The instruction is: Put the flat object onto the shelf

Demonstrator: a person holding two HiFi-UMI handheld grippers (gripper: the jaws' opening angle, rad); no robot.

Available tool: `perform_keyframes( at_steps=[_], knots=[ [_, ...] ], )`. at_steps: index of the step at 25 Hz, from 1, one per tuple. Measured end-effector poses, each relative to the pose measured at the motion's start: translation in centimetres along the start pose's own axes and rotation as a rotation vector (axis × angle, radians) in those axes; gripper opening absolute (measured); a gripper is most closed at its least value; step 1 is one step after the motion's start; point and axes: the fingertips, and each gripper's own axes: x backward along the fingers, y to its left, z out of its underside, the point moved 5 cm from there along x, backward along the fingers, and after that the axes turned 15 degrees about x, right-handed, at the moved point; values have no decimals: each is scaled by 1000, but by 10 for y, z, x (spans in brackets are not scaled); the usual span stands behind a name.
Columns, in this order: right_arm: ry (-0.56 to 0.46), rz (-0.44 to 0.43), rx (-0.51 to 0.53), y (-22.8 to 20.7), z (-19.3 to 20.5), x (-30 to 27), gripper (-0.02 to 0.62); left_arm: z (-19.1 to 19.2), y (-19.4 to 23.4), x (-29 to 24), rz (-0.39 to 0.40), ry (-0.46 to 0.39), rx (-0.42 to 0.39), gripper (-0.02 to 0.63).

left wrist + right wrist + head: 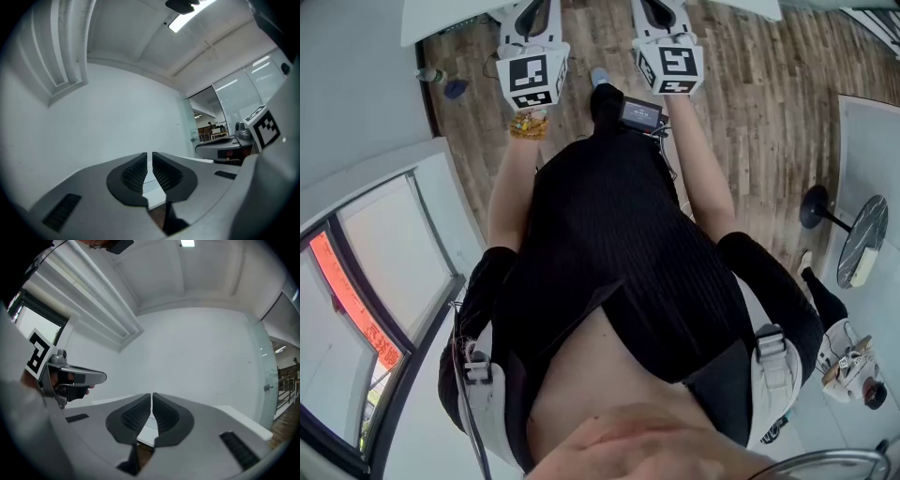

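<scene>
Neither a flat object nor a shelf shows in any view. Both grippers are held side by side in front of the person's body and point at a bare white wall. In the head view their marker cubes show: the left cube (532,75) and the right cube (668,64). My left gripper (150,157) is shut, its ribbed pads nearly touching with nothing between them. The right gripper (152,398) is shut as well and holds nothing. Each gripper view catches the other one at its edge: the right gripper's cube (263,127) and the left gripper's cube (40,355).
A white tabletop edge (441,23) lies just beyond the grippers, over a wooden floor (750,112). A round dark side table (862,239) stands at the right and a window (356,300) at the left. A glass partition (243,98) opens onto a farther room.
</scene>
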Motion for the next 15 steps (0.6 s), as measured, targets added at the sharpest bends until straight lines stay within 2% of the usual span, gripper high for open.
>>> perform_keyframes(
  at_steps=[8,15],
  knots=[
    [26,-2,-4,-4,12,-23,34,7,16,-20,0,25,10,41],
    [46,-6,-8,-23,30,-60,32,13,33,-62,-2,37,8,42]
  ],
)
